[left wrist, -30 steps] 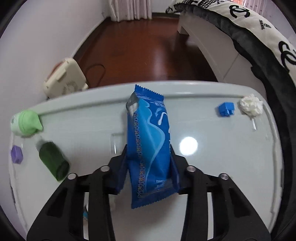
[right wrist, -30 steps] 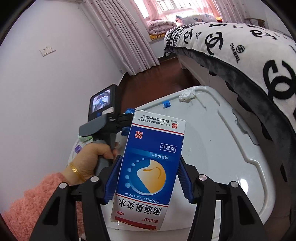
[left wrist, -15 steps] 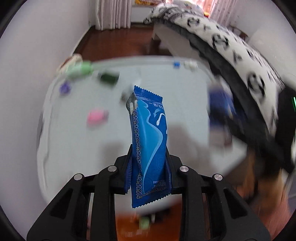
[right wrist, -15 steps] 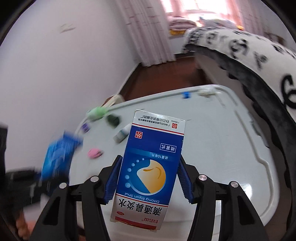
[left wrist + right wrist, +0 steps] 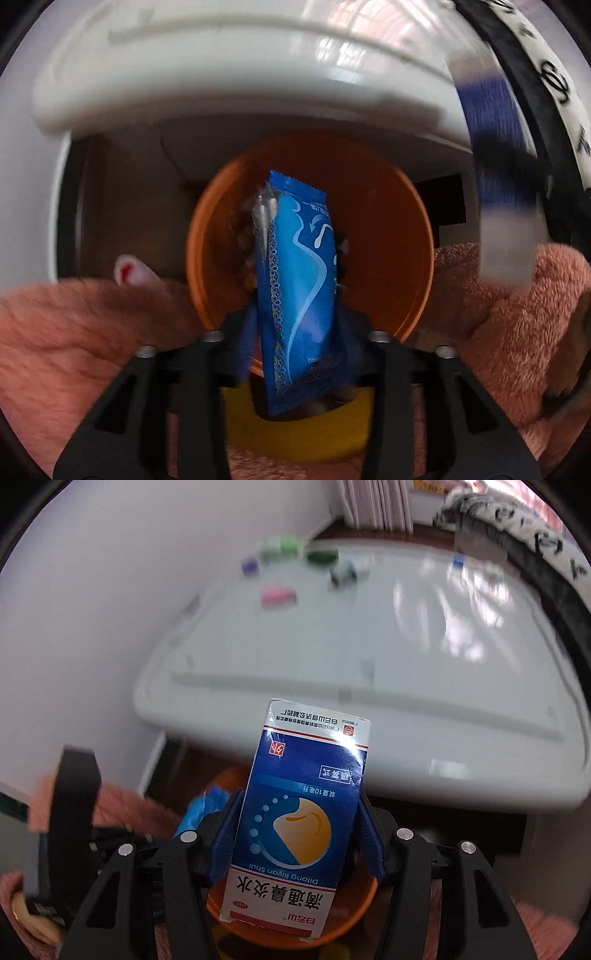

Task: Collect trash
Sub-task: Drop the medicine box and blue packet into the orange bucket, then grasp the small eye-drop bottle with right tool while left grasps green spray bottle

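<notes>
A blue snack wrapper (image 5: 299, 277) hangs upright between the jaws of my left gripper (image 5: 297, 321), over the mouth of an orange bin (image 5: 388, 206). The jaws are opening, and the pads stand slightly off the wrapper's sides. My right gripper (image 5: 298, 801) is shut on a blue-and-white medicine box (image 5: 303, 812), held above the same orange bin (image 5: 354, 912) just off the table's near edge. In the right wrist view the left tool's black body (image 5: 77, 812) and the wrapper's tip (image 5: 201, 808) show at lower left. The box appears blurred (image 5: 506, 221) at the right of the left wrist view.
The white table (image 5: 332, 646) carries a pink item (image 5: 277, 595), a light green one (image 5: 280, 548), a dark green bottle (image 5: 322, 555) and small purple (image 5: 249, 566) and blue (image 5: 458, 559) pieces. A black-and-white blanket (image 5: 535, 542) lies right. Pink fluffy sleeves (image 5: 74, 332) flank the bin.
Both grippers swung off the table top and down to the orange bin below its near edge. The left jaws have spread away from the wrapper. The right grip on the box is unchanged.
</notes>
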Demonstrator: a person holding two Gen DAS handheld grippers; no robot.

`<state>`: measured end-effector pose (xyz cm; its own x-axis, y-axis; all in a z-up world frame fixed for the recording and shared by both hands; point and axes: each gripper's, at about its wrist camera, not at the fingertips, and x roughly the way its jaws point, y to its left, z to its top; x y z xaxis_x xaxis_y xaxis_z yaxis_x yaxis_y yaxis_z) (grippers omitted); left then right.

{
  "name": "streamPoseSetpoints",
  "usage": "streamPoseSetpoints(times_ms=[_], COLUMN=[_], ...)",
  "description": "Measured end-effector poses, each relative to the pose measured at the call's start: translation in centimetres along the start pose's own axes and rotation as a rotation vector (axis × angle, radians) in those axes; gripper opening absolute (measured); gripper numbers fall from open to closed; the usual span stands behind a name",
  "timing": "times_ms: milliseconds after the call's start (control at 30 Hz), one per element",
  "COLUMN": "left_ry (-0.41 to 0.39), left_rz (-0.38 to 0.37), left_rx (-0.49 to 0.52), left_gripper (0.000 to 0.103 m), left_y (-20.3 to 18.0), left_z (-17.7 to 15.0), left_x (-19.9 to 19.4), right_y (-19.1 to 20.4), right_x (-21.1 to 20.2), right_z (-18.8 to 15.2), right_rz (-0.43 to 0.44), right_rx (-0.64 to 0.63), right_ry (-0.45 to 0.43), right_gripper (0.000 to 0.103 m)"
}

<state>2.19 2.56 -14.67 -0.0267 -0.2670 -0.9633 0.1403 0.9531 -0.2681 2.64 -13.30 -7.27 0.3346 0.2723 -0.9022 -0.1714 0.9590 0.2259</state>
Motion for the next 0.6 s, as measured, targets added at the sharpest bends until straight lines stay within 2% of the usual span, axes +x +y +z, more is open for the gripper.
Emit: streamPoseSetpoints(times_ms=[33,100,200,367,500,600], left_ry=[0.009,0.006,0.002,-0.071,-0.122,-0.185], left_rz=[-0.001,0.003,-0.017,-0.004,0.024,0.028], left_rx=[-0.012,-0.016,-0.021,-0.007,0.022,0.023], left_gripper=[0.07,0.074,0.074,0.074,0.074,0.074], left_y=[0.2,0.2,0.5,0.6,-0.2,-0.1], left_z=[0.0,0.0,0.3,0.2,1.6,4.2], left_x=[0.4,0.8,0.6,-1.6,-3.3,-5.1], right_y=[0.1,0.4,0.2,-0.7,-1.4,-2.5], right_x=[0.8,2.1,2.0,0.2,-1.3,-1.9], right_z=[-0.5,-1.4,-1.2,0.5,2.7,4.6], right_rz=[-0.003,-0.012,-0.059,-0.065,-0.078,-0.098], right_rx=[0.015,0.032,0.029,0.081,0.106,0.13], right_ry=[0.039,0.1,0.089,0.039,-0.019,-0.05], right_gripper=[0.063,0.082,0.082,0.082,0.082,0.082])
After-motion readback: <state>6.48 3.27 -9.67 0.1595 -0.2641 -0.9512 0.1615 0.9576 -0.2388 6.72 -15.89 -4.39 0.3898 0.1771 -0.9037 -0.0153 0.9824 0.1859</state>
